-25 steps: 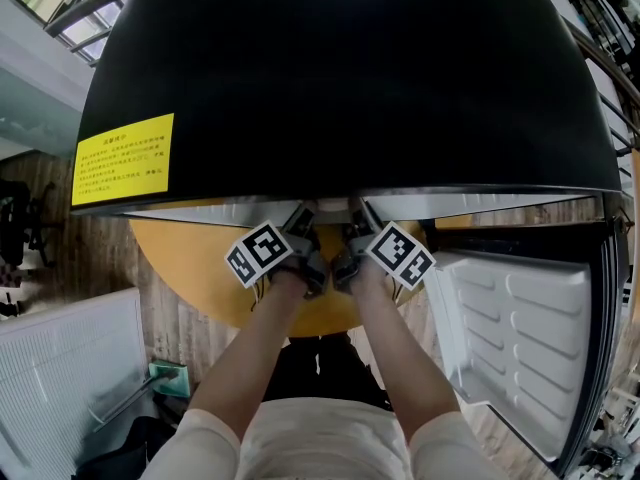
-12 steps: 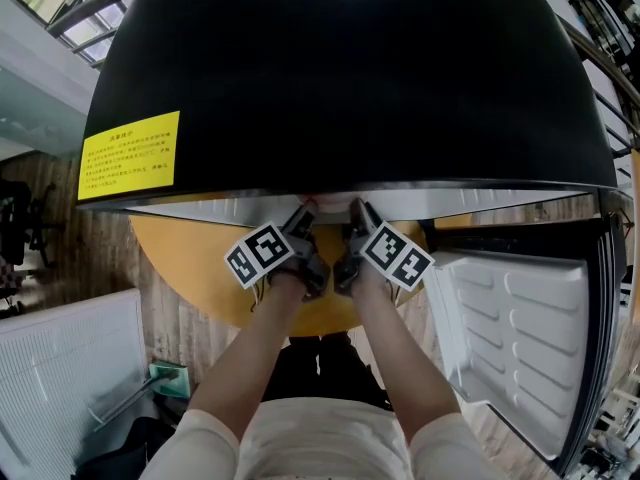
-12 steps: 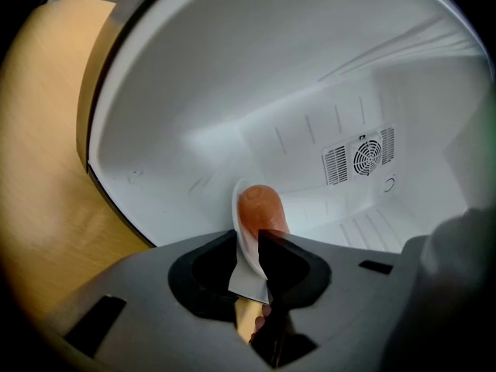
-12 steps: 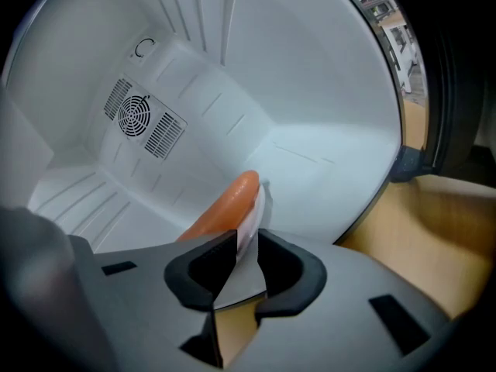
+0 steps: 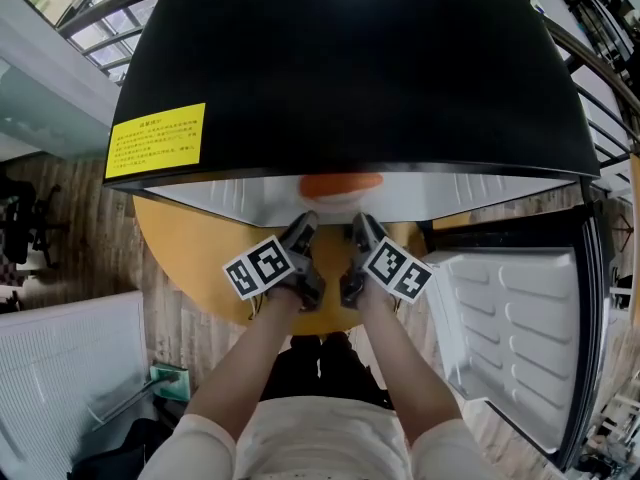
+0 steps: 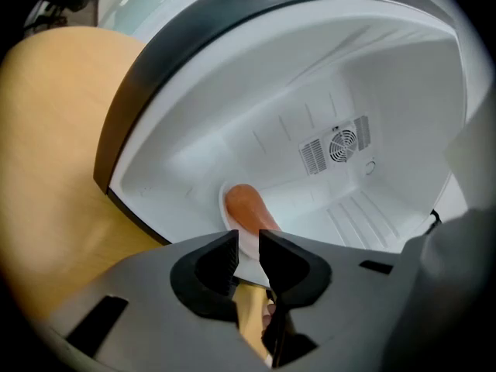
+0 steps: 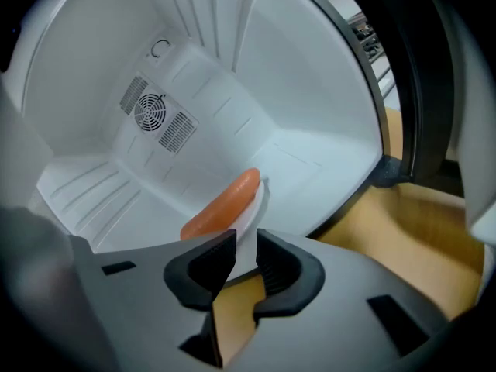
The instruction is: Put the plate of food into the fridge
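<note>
In the head view, the left gripper (image 5: 304, 226) and right gripper (image 5: 360, 226) sit side by side at the mouth of the open fridge (image 5: 340, 68). The plate (image 5: 340, 202) of orange food (image 5: 342, 182) is just ahead of their tips.

In the left gripper view, the jaws pinch the plate's white rim, and the food lies just beyond them on the fridge's white floor.

In the right gripper view, the jaws likewise clamp the rim, with the food beyond them, slightly left.

Sausage (image 6: 246, 206) on plate (image 7: 249, 227), in fridge (image 5: 340, 68)
</note>
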`<action>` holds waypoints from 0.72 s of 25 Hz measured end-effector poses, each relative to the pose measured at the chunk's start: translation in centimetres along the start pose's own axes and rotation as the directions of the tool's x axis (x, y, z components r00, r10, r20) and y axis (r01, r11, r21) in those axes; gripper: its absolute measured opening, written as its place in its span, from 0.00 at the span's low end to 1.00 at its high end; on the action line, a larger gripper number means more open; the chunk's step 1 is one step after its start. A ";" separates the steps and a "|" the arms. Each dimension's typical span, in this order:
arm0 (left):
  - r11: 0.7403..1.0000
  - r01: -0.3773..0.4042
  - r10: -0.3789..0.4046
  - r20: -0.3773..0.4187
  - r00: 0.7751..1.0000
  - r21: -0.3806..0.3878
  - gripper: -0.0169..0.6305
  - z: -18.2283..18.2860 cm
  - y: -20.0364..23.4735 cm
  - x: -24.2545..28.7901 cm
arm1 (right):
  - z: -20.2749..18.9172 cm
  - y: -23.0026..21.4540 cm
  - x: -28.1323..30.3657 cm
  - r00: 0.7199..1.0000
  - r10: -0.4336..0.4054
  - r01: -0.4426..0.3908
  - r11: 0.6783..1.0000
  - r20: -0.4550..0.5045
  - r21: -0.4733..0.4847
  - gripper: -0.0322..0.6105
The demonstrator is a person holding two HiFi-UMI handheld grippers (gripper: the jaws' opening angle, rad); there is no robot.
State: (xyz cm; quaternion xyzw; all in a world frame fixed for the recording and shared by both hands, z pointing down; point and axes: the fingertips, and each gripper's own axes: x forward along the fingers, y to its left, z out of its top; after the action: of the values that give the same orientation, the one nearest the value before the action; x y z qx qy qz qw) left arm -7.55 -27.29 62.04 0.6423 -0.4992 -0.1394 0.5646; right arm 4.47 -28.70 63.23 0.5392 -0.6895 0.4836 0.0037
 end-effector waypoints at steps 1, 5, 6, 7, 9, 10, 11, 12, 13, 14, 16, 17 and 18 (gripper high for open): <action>0.999 0.004 -0.004 -0.007 1.000 0.038 0.17 -0.2 -0.4 -0.5 | -0.2 0.3 -0.4 1.000 0.006 -0.006 1.000 -0.002 -0.029 0.19; 0.985 0.010 -0.003 -0.037 0.999 0.172 0.16 -0.9 -1.5 -2.8 | -1.0 1.5 -2.4 0.999 0.028 -0.032 0.991 -0.036 -0.127 0.18; 0.978 0.008 0.001 -0.044 0.999 0.209 0.16 -1.0 -1.6 -3.5 | -1.2 1.9 -3.1 0.998 0.033 -0.039 0.987 -0.045 -0.154 0.18; 0.970 0.006 0.005 -0.048 0.999 0.242 0.16 -1.1 -1.8 -4.3 | -1.3 2.4 -3.8 0.998 0.042 -0.051 0.982 -0.051 -0.184 0.17; 0.960 0.004 0.011 -0.052 0.999 0.280 0.15 -1.2 -2.4 -6.1 | -1.5 3.6 -5.6 0.996 0.071 -0.084 0.966 -0.060 -0.244 0.17; 0.959 0.004 0.011 -0.052 0.999 0.285 0.12 -1.3 -2.7 -7.0 | -1.6 4.3 -6.5 0.994 0.089 -0.103 0.958 -0.064 -0.268 0.15; 0.958 0.007 0.008 -0.051 0.999 0.287 0.10 -1.3 -3.2 -7.8 | -1.7 5.0 -7.4 0.992 0.108 -0.123 0.950 -0.065 -0.288 0.15; 0.956 0.014 0.000 -0.049 0.999 0.294 0.09 -1.3 -3.9 -8.5 | -1.8 5.6 -8.3 0.990 0.125 -0.139 0.942 -0.065 -0.305 0.13; 0.951 0.025 -0.010 -0.050 0.999 0.309 0.09 -1.5 -4.6 -9.2 | -1.9 6.1 -9.2 0.988 0.138 -0.151 0.935 -0.063 -0.320 0.12; 0.943 0.036 -0.019 -0.054 0.998 0.330 0.08 -1.8 -5.4 -9.8 | -2.0 6.6 -10.2 0.987 0.147 -0.159 0.927 -0.061 -0.338 0.11; 0.924 0.057 -0.032 -0.071 0.997 0.378 0.07 -2.6 -6.7 -11.1 | -2.3 7.4 -11.9 0.986 0.160 -0.169 0.907 -0.056 -0.387 0.10; 0.911 0.065 -0.034 -0.081 0.996 0.407 0.06 -3.0 -7.2 -11.7 | -2.5 7.8 -12.8 0.985 0.165 -0.173 0.894 -0.054 -0.414 0.10; 0.896 0.069 -0.032 -0.092 0.995 0.439 0.06 -3.5 -7.6 -12.3 | -2.7 8.1 -13.7 0.984 0.171 -0.177 0.881 -0.054 -0.439 0.10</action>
State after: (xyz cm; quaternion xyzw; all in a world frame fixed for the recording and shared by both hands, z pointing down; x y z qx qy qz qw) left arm -6.97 -16.44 51.85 0.7716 -0.4773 -0.0107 0.4204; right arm 2.70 -17.16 52.09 0.4567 -0.8268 0.3164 0.0876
